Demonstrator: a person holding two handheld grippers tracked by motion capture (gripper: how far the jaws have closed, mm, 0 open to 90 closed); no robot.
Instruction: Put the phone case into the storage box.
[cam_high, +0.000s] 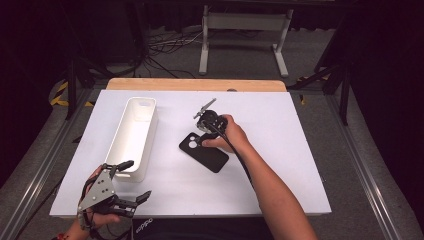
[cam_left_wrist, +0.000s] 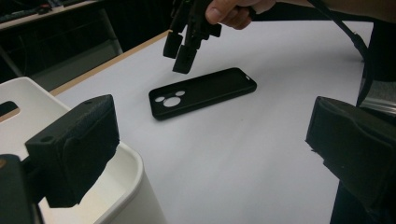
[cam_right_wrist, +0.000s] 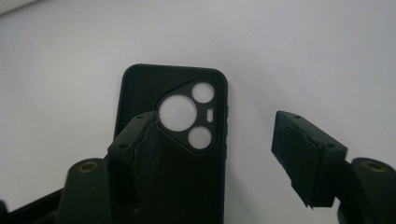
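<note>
A black phone case lies flat on the white table, camera cut-outs toward the far left. My right gripper hangs just over that cut-out end, jaws open and pointing down. In the right gripper view the case runs between the jaws; one jaw overlaps its left edge, the other stands off to its right, and neither pad presses on it. My left gripper rests at the near left corner, open and holding nothing. From the left gripper view the case lies ahead, with the right gripper above it.
A tall white bin stands lengthwise left of the case, its near end beside my left gripper; its rim is close in the left gripper view. A wooden strip borders the table's far edge. Cables and a metal stand are on the floor behind.
</note>
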